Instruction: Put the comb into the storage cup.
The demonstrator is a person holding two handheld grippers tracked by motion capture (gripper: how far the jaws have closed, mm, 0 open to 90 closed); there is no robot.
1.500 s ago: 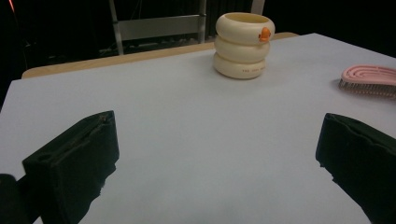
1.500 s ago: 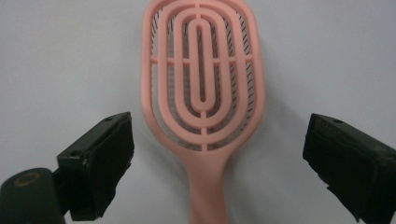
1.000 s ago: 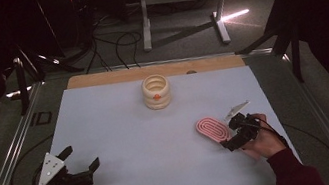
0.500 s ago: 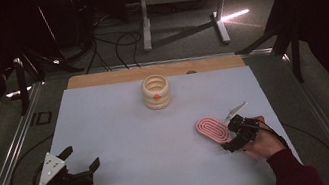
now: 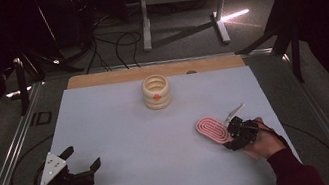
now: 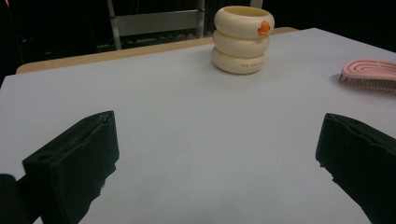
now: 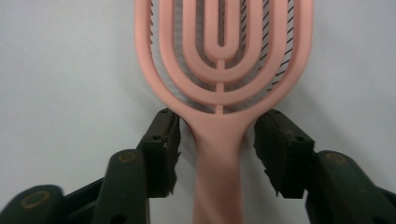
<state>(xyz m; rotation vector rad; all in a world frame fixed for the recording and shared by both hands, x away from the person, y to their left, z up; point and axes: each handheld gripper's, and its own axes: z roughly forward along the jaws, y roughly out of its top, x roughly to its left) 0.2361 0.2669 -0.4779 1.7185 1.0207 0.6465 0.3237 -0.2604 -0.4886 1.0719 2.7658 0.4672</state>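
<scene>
A pink vented hairbrush point(image 5: 212, 131) lies flat on the white table sheet point(image 5: 133, 128) at the right, bristles down. My right gripper point(image 5: 231, 139) sits at the brush's near end. In the right gripper view the brush point(image 7: 222, 70) has its handle between the two jaws of my right gripper point(image 7: 219, 135). The jaws have just been closing, and narrow gaps still show on both sides of the handle. My left gripper point(image 5: 82, 158) rests at the front left, jaws wide apart and empty point(image 6: 215, 154).
A cream cup shaped like stacked rings, with an orange mark point(image 5: 156, 92) point(image 6: 243, 39), stands at the far middle. A wooden strip point(image 5: 99, 78) runs along the sheet's far edge. Metal rails point(image 5: 11, 158) border the table. Cables and a stand lie on the floor beyond.
The right gripper's jaws have drawn in around the brush handle. Both hands and the brush have stayed in place.
</scene>
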